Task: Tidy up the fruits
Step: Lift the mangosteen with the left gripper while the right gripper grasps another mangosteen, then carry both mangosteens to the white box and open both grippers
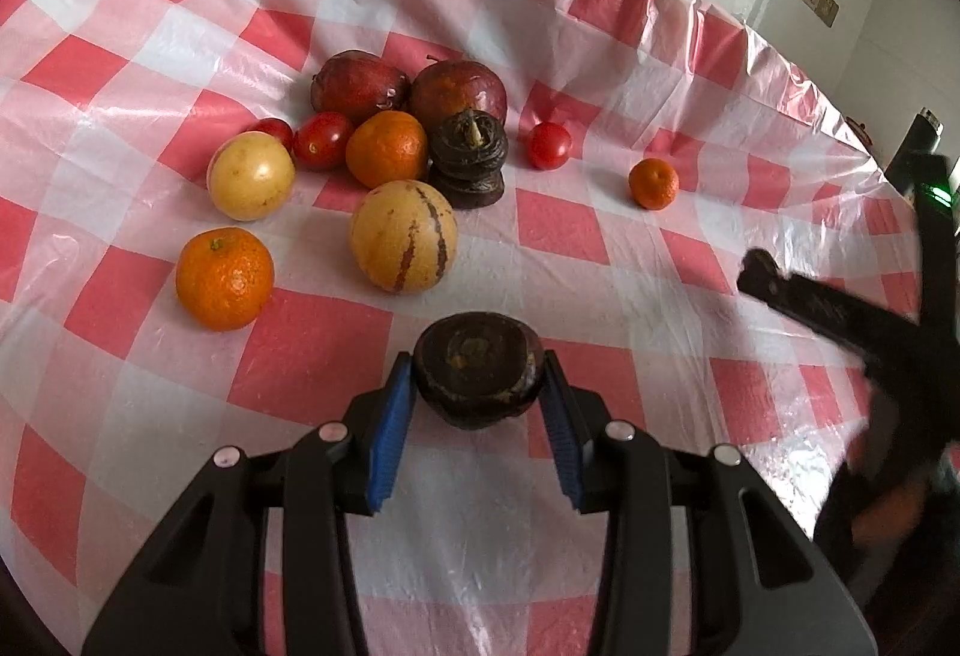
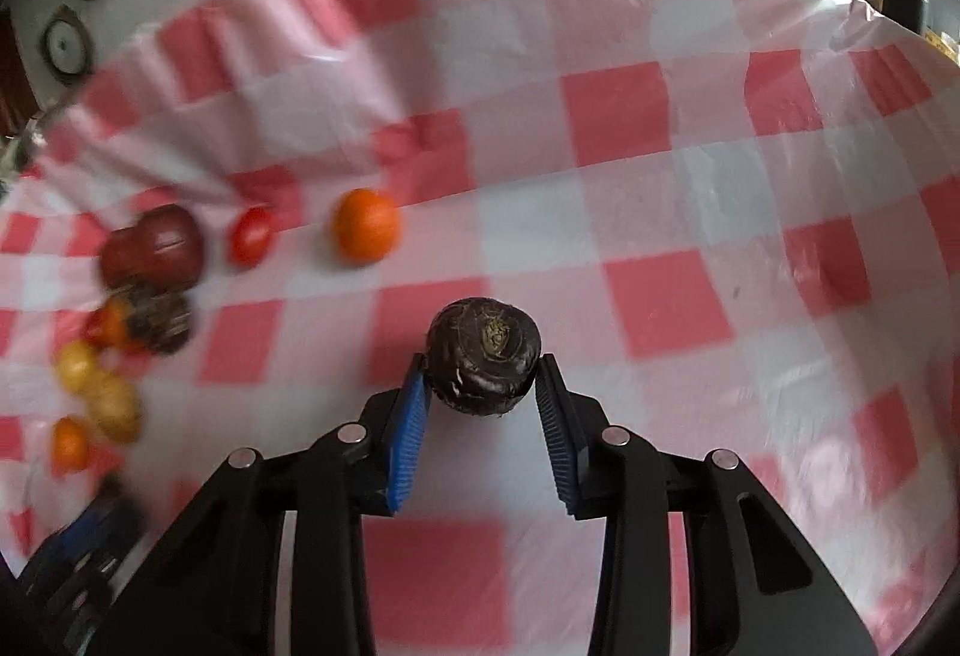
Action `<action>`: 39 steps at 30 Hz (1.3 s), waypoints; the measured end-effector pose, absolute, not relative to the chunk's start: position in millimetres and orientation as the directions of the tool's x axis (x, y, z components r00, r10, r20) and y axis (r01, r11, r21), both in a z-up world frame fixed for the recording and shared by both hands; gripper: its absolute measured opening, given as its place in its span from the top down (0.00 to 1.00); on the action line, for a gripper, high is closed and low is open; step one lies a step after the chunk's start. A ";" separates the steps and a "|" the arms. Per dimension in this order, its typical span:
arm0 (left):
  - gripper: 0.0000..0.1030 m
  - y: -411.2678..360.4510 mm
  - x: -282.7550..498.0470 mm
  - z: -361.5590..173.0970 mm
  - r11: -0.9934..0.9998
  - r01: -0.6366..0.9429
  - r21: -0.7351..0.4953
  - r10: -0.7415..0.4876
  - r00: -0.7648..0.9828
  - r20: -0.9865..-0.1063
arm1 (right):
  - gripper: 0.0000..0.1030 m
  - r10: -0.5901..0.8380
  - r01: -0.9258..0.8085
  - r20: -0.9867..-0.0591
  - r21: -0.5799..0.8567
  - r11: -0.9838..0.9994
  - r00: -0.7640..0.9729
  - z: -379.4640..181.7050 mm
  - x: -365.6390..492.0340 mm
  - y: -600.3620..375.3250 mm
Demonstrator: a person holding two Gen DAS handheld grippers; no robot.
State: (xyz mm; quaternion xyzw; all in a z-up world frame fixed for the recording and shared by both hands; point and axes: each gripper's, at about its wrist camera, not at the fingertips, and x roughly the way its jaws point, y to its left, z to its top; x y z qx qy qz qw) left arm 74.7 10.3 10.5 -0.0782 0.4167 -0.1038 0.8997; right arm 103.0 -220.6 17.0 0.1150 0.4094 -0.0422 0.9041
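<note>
Dark, firm water chestnuts sit clamped in both tongs: left tongs (image 1: pixel 477 392) and right tongs (image 2: pixel 483 386) squeeze the rounded flanks, which look smooth and slippery.

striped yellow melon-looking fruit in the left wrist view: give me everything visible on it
The striped fruit is a rounded, slightly oval, pale yellow-tan body with a smooth, faintly glossy skin and a few dark purplish-brown stripes running top to bottom. It looks whole and unmarked. It rests on the red-and-white checked tablecloth, at the front of the fruit cluster, apart from the left gripper. A dark stacked pair sits just behind-right; contact cannot be told.
</note>
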 end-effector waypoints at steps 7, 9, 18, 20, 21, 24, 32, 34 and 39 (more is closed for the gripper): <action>0.59 17.0 71.9 13.6 0.960 0.103 -0.261 -0.264 0.650 -0.712 | 0.64 0.094 0.088 -0.734 0.205 0.975 0.673 20.8 47.1 -184.8; 0.59 19.6 67.4 14.7 0.960 0.099 -0.263 -0.263 0.649 -0.714 | 0.64 0.114 0.071 -0.734 0.216 0.974 0.669 23.7 39.2 -176.0; 0.59 46.8 -17.8 39.0 0.980 0.057 -0.188 -0.173 0.704 -0.688 | 0.64 0.196 -0.015 -0.719 0.250 0.968 0.667 20.4 -15.3 -166.4; 0.59 54.7 -37.5 43.5 0.983 0.047 -0.178 -0.158 0.716 -0.680 | 0.64 0.211 -0.031 -0.714 0.257 0.966 0.667 19.8 -25.1 -162.6; 0.59 58.8 -47.4 45.5 0.984 0.042 -0.175 -0.151 0.721 -0.677 | 0.64 0.220 -0.041 -0.712 0.260 0.965 0.667 19.5 -29.4 -160.4; 0.59 70.7 -72.8 50.8 0.984 0.034 -0.176 -0.145 0.733 -0.665 | 0.64 0.248 -0.078 -0.704 0.264 0.961 0.665 20.4 -42.7 -150.8; 0.59 95.0 -132.8 46.6 0.986 0.016 -0.167 -0.125 0.729 -0.673 | 0.64 0.326 -0.219 -0.688 0.241 0.945 0.649 23.3 -84.8 -111.2; 0.59 103.3 -150.0 43.1 0.988 0.005 -0.155 -0.110 0.727 -0.678 | 0.64 0.352 -0.261 -0.680 0.238 0.936 0.643 25.8 -96.5 -98.5; 0.59 138.2 -186.0 37.1 0.983 -0.063 -0.172 -0.073 0.724 -0.686 | 0.64 0.411 -0.373 -0.668 0.210 0.904 0.620 32.6 -125.1 -60.4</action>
